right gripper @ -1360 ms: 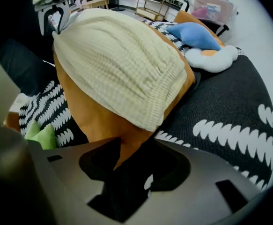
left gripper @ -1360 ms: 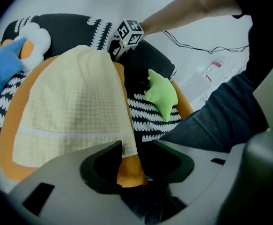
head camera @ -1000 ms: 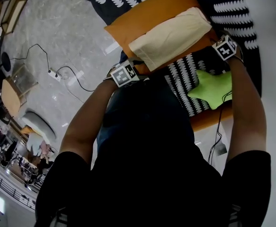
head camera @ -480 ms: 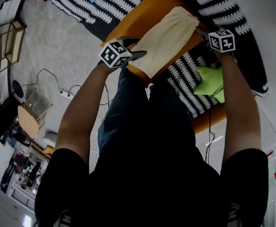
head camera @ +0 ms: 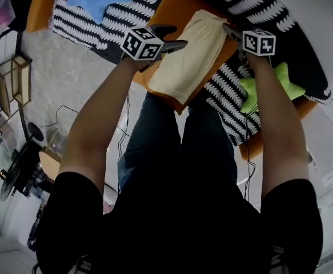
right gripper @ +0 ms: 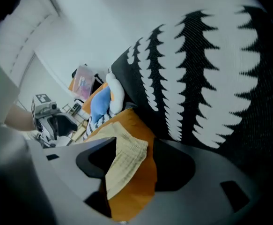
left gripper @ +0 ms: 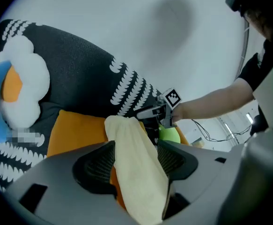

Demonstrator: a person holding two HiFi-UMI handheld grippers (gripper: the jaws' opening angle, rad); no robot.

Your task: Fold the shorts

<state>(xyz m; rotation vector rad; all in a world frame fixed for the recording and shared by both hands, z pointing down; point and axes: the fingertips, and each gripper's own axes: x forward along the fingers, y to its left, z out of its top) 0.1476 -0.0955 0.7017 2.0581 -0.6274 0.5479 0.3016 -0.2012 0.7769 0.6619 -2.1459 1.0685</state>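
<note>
Orange cushion (head camera: 172, 7); left gripper (left gripper: 135, 161), right gripper (right gripper: 134, 163) jaws wide, shorts (head camera: 189, 53) between.

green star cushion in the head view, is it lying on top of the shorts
No, the green star cushion lies on the striped cover, apart from the shorts, which rest on the orange cushion.
</note>
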